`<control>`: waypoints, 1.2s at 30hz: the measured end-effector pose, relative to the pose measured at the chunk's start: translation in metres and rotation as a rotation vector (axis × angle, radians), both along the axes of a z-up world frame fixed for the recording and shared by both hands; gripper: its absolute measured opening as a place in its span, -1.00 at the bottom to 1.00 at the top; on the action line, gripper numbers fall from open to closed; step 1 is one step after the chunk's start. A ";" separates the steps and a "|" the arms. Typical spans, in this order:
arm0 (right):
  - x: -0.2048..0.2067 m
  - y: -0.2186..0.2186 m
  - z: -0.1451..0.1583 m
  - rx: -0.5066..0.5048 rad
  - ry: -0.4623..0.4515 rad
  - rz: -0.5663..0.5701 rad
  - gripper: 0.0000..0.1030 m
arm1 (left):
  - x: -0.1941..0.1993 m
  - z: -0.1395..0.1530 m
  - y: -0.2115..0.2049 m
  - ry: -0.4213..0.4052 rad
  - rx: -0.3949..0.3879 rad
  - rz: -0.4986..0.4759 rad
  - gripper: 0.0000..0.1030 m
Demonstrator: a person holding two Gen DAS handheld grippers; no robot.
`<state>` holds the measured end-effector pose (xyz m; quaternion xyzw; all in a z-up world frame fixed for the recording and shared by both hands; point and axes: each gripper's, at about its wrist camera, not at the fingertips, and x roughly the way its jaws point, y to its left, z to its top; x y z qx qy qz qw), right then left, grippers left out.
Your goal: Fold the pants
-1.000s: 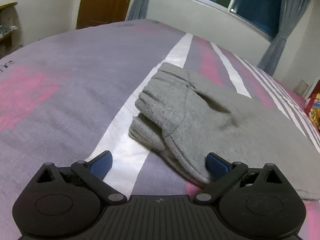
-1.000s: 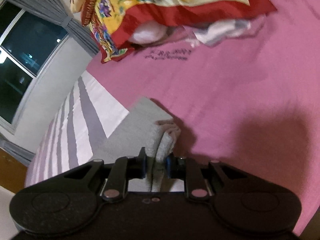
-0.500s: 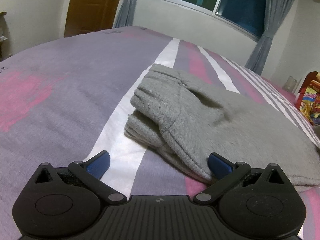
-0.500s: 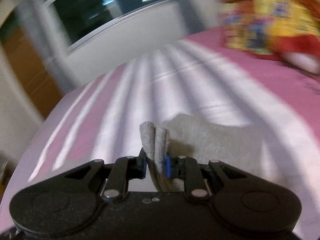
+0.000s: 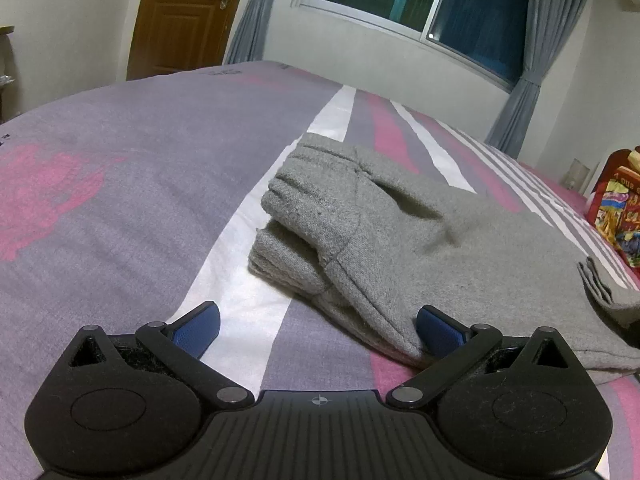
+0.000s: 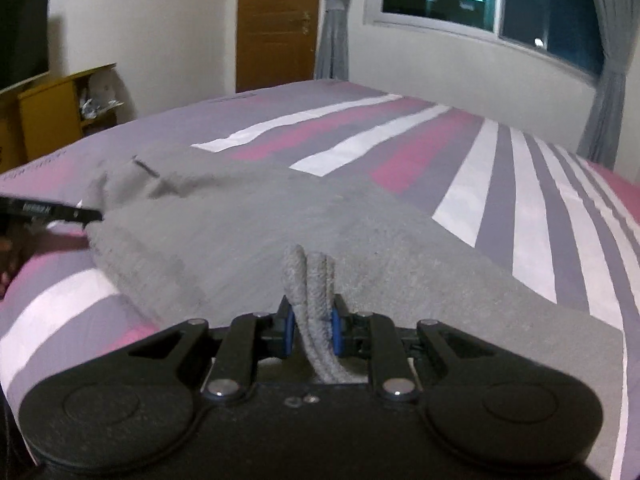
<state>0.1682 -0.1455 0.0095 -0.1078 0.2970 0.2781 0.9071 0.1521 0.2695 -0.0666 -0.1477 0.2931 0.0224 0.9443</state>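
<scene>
The grey knitted pants (image 5: 400,236) are lying half-folded on the striped purple, pink and white bed (image 5: 140,168). The right claw (image 6: 313,330), clenching a bunched edge, has been swinging it across over the last second, starting another fold. The left claw (image 5: 316,326) is waiting spread wide, empty, beside the cuffs.

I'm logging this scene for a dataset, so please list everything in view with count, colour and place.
pants: one, grey, partly folded on the bed
bed cover: one, purple, pink and white striped, under the pants
door: one, brown, back wall
window: one, dark, back wall
curtains: grey, either side of the window
cabinet: one, yellow-brown, left wall
colourful bag: one, red and yellow, bed's right edge
left claw: black with blue pads, open beside the pants
right claw: black, shut on a bunched edge of the pants
</scene>
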 end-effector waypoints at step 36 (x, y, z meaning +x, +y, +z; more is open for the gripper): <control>-0.017 0.023 -0.012 -0.100 -0.041 0.071 -0.64 | -0.004 0.001 -0.002 -0.011 0.000 -0.006 1.00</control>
